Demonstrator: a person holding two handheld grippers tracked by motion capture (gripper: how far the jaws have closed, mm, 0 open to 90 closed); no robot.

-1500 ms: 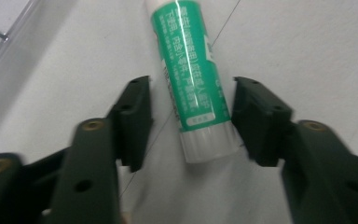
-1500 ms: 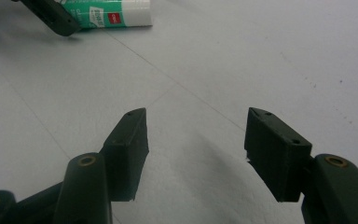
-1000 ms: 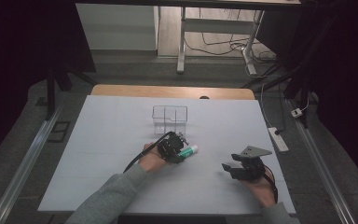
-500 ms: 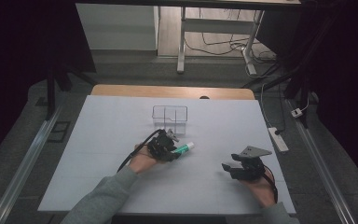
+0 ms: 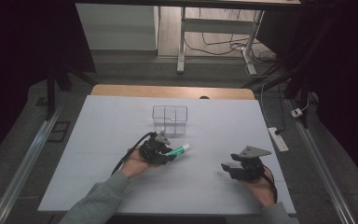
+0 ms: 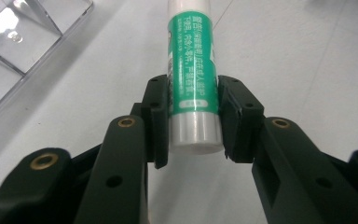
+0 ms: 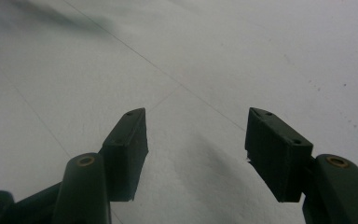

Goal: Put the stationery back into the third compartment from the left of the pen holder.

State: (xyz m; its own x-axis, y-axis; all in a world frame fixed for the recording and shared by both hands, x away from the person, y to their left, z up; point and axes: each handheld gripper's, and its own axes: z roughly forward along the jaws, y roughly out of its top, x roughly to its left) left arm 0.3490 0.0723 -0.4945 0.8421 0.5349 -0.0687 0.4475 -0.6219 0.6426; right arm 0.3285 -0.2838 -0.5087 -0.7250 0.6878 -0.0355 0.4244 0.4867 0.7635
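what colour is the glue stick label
Green with white print, on a white glue stick; the left gripper view shows it best.

The table (image 5: 102, 140) has a flat pale grey-white top w/ a thin strip of light wood along its far edge. A clear plastic box (image 5: 169, 120) sits right on it, near the middle & a bit toward the far side. The box has see-thru walls that split it into small parts. A few faint thin lines run across the top. In the right gripper view the top looks bare & pale, w/ a few tiny dark specks.
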